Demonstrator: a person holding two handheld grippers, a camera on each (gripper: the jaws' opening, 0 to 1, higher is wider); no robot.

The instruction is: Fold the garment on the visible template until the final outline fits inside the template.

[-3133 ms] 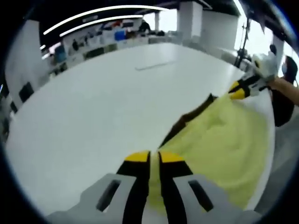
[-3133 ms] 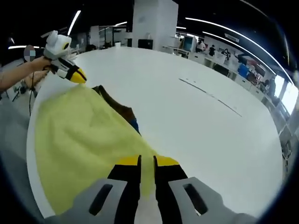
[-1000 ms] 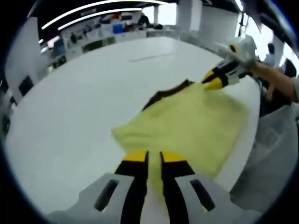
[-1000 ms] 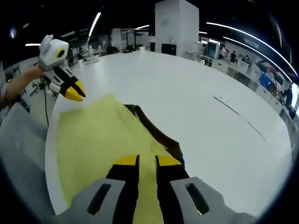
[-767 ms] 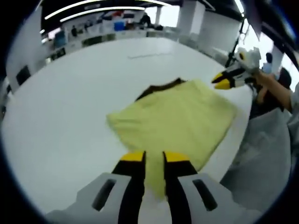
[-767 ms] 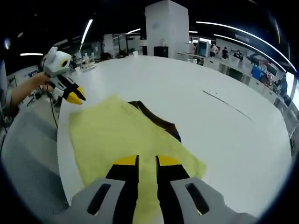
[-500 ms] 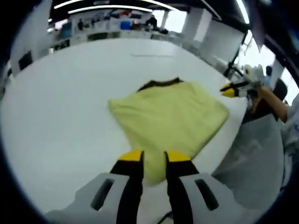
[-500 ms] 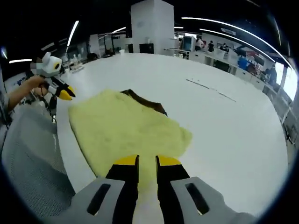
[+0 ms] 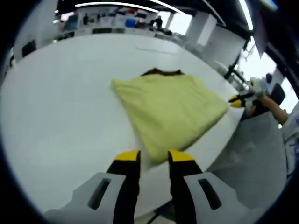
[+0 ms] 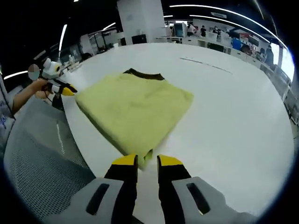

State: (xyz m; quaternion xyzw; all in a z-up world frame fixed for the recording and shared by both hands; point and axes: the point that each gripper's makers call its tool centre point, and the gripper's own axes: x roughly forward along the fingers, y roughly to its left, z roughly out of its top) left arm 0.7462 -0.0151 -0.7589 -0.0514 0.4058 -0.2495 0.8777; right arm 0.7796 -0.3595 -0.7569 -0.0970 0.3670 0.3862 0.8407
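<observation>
A yellow garment lies folded and flat on the white table, with its dark collar at the far edge. My left gripper stands open just short of the garment's near corner, its jaws apart and nothing clamped between them. In the right gripper view the same garment spreads ahead with the collar far off. My right gripper is open at its near corner. Each gripper shows in the other's view, beside a garment corner: the right gripper and the left gripper.
The table's curved edge runs close under both grippers, with a grey surface below it. A thin dark line marks the table farther out. A person's hand holds the right gripper. Desks and people stand far behind.
Both views have pulled back toward the table's edge. The jaws of both grippers have spread and let the garment go. The garment now lies flat, folded over.
</observation>
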